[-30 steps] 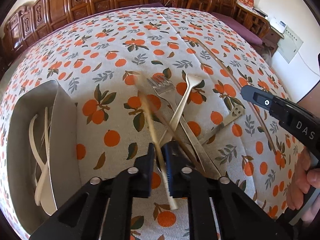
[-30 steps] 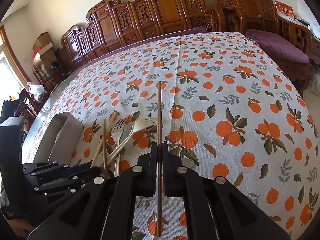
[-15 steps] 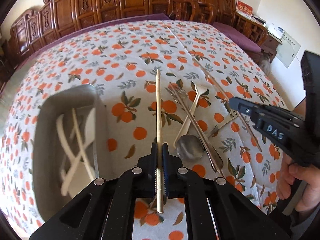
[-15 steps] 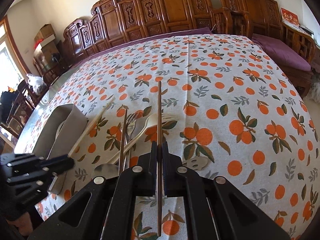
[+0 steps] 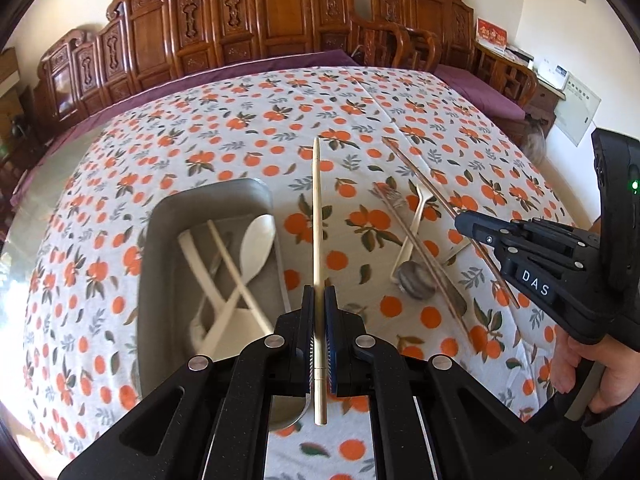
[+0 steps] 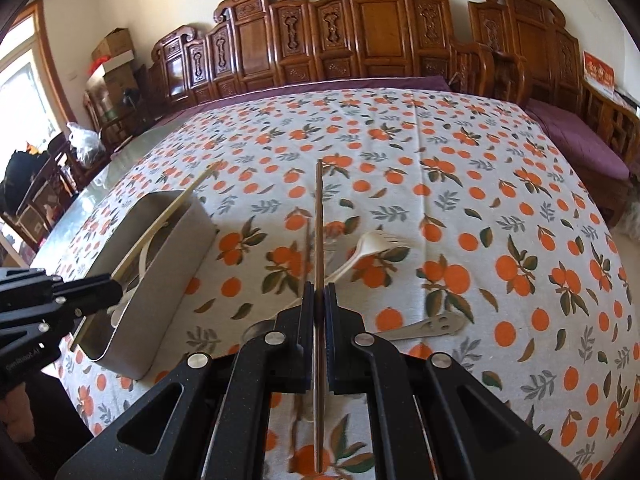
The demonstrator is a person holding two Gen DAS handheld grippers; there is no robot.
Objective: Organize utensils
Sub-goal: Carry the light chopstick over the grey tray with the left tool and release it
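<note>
My left gripper (image 5: 319, 300) is shut on a light bamboo chopstick (image 5: 317, 216), held above the cloth just right of the grey tray (image 5: 154, 264). The tray holds a cream spoon (image 5: 256, 248) and other pale utensils. My right gripper (image 6: 319, 300) is shut on a brown chopstick (image 6: 318, 220) and hovers over the utensil pile. On the cloth lie a cream fork (image 6: 370, 248), a metal spoon (image 5: 414, 280), a metal fork (image 5: 390, 200) and a metal handle (image 6: 428, 326). The left gripper also shows in the right wrist view (image 6: 104, 288), with its chopstick (image 6: 168, 220) over the tray.
The table carries an orange-print cloth (image 6: 500, 200). Carved wooden chairs (image 6: 360, 28) line the far side. A purple bench (image 6: 580, 148) stands at the right. Boxes and bags (image 6: 108, 64) are at the far left.
My left gripper has lifted the bamboo chopstick off the pile and swung left toward the tray. My right gripper has kept hold of the brown chopstick and risen a little.
</note>
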